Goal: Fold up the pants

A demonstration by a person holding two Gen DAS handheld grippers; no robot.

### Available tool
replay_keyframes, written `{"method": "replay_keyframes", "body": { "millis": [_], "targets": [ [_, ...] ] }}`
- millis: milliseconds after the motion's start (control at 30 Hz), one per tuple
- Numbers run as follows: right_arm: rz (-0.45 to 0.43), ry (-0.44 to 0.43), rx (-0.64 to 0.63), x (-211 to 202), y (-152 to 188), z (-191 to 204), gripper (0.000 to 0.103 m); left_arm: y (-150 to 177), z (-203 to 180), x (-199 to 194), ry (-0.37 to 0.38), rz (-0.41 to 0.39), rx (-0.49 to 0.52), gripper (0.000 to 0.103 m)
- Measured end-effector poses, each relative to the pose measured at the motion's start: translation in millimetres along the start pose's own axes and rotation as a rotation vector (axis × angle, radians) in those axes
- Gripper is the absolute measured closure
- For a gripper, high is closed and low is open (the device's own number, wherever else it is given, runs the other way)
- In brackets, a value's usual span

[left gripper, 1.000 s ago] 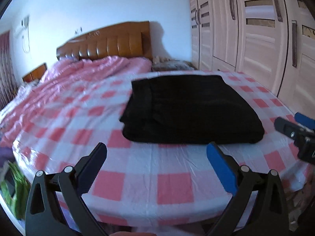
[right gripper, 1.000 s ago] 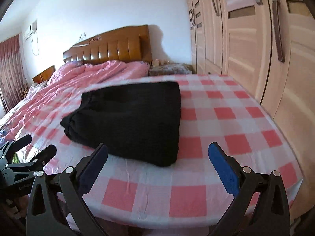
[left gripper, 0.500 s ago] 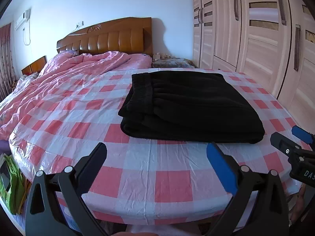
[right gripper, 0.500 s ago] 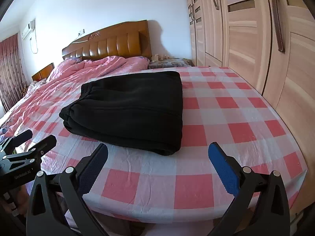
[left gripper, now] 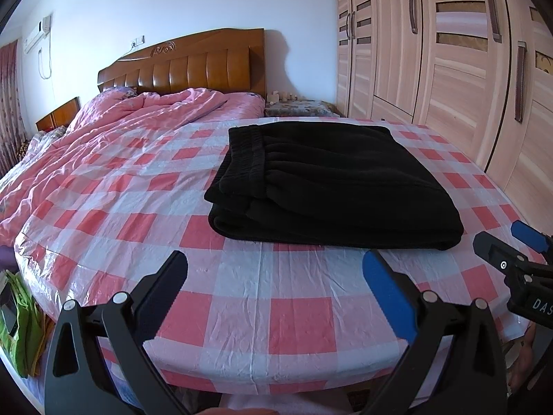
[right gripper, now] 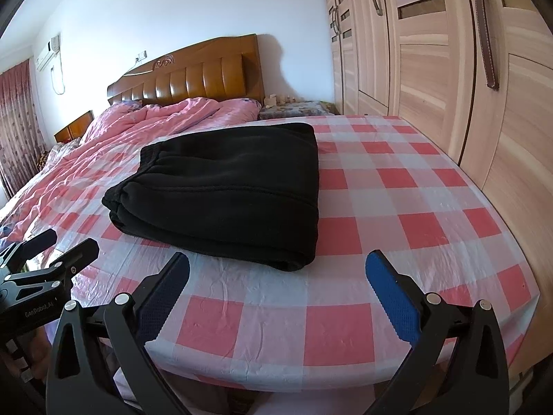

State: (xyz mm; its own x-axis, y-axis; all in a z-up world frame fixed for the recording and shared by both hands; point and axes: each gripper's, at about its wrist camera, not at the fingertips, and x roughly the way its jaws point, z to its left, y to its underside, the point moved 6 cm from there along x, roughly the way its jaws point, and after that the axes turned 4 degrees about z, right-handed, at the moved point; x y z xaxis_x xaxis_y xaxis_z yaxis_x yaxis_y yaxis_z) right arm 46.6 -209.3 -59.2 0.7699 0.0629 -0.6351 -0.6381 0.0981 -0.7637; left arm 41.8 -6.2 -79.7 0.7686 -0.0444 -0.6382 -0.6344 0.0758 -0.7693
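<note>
Black pants [left gripper: 331, 186] lie folded in a flat rectangle on the pink-checked sheet of the bed [left gripper: 242, 297], waistband to the left. They also show in the right wrist view [right gripper: 228, 190]. My left gripper [left gripper: 276, 287] is open and empty, held back near the bed's front edge, apart from the pants. My right gripper [right gripper: 276, 287] is open and empty, likewise short of the pants. The right gripper shows at the right edge of the left wrist view [left gripper: 518, 263], and the left gripper at the left edge of the right wrist view [right gripper: 45, 259].
A wooden headboard [left gripper: 186, 65] and a rumpled pink quilt [left gripper: 103, 138] are at the far end. Wardrobe doors [left gripper: 449, 69] run close along the right side of the bed. A green bag [left gripper: 20, 314] sits on the floor at left.
Both grippers have pulled back and levelled a little; the pants lie still and look slightly farther off. Both grippers stay open.
</note>
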Motion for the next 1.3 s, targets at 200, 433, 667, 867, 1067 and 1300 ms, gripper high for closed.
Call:
{"method": "replay_keyframes", "body": {
  "millis": [200,433,667,867,1067,1300],
  "targets": [
    [0.001,0.001,-0.001,0.1,0.1,0.2,0.004,1.9,-0.4,0.4,0.0,0.004,-0.003,0.002],
    [0.011,0.009,-0.017,1.3,2.7,2.8,0.004,3.5,2.8,2.6,0.001,0.013,-0.016,0.002],
    [0.017,0.019,-0.019,3.1,1.8,0.7,0.004,3.7,4.6,4.3,0.0,0.025,-0.029,0.002],
    [0.023,0.023,-0.026,4.5,1.5,1.0,0.004,3.4,4.7,4.8,-0.001,0.027,-0.03,0.002],
    [0.024,0.024,-0.027,4.7,1.3,0.8,0.004,3.9,6.1,5.6,0.0,0.03,-0.034,0.002],
    [0.028,0.022,-0.031,4.7,0.4,1.0,0.004,4.2,7.7,6.8,-0.002,0.035,-0.044,0.002]
  ]
}}
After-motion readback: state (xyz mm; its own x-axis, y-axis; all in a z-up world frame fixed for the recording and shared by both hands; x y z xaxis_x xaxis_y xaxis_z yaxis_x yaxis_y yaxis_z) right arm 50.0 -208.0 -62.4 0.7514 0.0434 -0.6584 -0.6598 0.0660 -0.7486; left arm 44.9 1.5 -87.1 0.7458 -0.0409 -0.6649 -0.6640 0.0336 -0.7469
